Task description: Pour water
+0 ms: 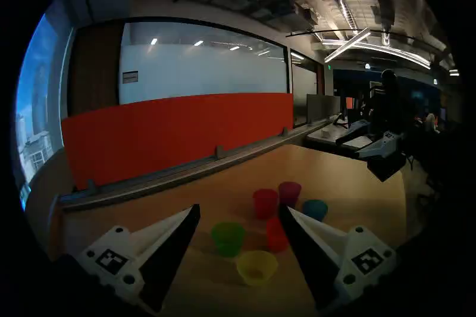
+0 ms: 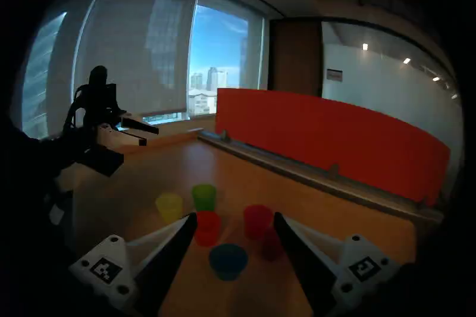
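Several small plastic cups stand grouped on the wooden table [image 1: 333,174]: green [image 1: 228,238], yellow [image 1: 256,267], two red [image 1: 265,203], a dark pink one [image 1: 290,193] and a blue one [image 1: 315,209]. My left gripper [image 1: 238,208] hovers open short of them and holds nothing. My right gripper [image 1: 384,153] is farther off at the table's right side. In the right gripper view the same cups appear, with blue [image 2: 228,260] nearest and green [image 2: 204,196] and yellow [image 2: 169,206] beyond. My right gripper [image 2: 234,216] is open and empty. A hand holds the left gripper [image 2: 119,132] at the left.
A red partition [image 1: 178,132] with a metal rail runs along the table's far edge. Beyond it are a glass wall and windows [image 2: 220,55]. Desks and a seated person [image 1: 387,103] lie in the dim room to the right.
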A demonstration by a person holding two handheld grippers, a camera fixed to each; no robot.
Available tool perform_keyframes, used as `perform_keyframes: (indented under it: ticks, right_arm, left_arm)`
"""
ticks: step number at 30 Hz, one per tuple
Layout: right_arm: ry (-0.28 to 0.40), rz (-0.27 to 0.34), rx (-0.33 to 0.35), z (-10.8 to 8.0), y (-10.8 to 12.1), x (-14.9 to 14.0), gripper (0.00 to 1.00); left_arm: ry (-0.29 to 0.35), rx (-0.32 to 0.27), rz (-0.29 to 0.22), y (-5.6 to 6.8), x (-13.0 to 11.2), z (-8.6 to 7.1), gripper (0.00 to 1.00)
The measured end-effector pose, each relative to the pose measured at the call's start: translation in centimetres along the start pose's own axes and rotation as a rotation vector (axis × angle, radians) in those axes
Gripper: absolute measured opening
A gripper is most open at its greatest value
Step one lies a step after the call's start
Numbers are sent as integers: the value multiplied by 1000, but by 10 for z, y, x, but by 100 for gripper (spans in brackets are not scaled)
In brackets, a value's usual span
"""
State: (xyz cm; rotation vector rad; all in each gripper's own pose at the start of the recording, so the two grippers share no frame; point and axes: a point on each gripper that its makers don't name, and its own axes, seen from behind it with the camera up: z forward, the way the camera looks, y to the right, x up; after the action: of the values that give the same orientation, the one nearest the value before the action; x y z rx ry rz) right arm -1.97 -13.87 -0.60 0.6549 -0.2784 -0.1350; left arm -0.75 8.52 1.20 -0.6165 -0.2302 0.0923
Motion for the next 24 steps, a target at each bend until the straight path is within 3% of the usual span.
perform_keyframes:
  ticks: [24]
  right_arm:
    - [-125, 67, 24, 37, 8, -79, 100]
  left_arm:
    - [-117, -64, 4, -8, -58, 43, 98]
